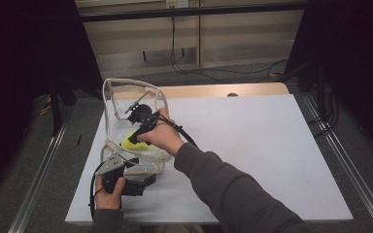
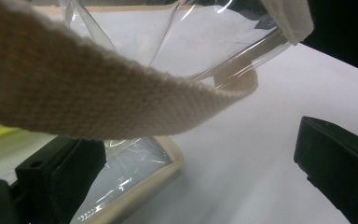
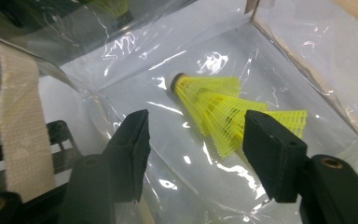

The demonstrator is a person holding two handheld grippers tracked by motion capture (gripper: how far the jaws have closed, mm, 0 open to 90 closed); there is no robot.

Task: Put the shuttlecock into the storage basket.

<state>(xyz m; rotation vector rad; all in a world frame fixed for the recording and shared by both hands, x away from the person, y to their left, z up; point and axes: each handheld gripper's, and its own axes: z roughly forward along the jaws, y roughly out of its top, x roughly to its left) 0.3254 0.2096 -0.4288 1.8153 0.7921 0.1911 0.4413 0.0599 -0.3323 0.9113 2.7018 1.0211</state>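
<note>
right gripper [image 3: 193,140] inside clear plastic bag with cream webbing trim [image 1: 114,90], jaws wide, empty | yellow mesh-skirt shuttlecock [image 3: 214,105] lies loose on bag floor | left gripper [image 2: 191,172] at bag's near edge, jaws wide, steadies nothing

The bag [image 1: 135,127] stands on the surface [image 1: 252,145], toward its left side. The shuttlecocks [image 3: 223,112] lie inside the bag on its bottom. The right tool [image 3: 193,140] reaches into the bag from above, over the shuttlecocks. The left tool [image 1: 126,177] sits at the bag's near edge, the strap [image 2: 98,98] draped before it.
</note>
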